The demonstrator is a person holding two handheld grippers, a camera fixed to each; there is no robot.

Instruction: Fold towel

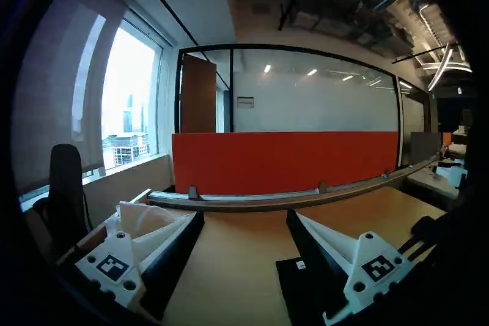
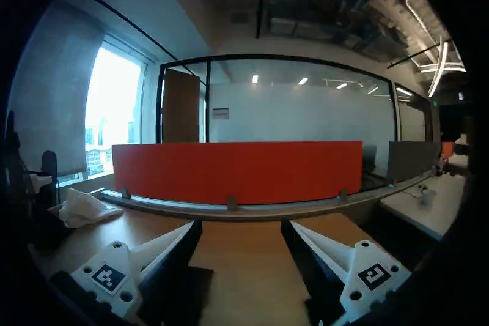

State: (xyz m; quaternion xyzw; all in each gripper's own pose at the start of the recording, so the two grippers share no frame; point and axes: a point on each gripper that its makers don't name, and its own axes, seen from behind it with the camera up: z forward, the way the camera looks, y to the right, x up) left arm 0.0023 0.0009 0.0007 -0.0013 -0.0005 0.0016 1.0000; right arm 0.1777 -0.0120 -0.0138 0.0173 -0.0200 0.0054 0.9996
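Beyond left gripper and right gripper, jaws open, towel lies before orange divider.

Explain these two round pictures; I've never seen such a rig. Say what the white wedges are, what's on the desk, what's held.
A person holds a two-finger gripper in each hand; a fisheye camera rides on each, looking along its fingers, the white wedges. One picture is from the left gripper, one from the right gripper. Both are open, holding nothing. Below is a wooden desk backed by an orange divider. A crumpled white towel lies on it, far left in the right gripper view, untouched.
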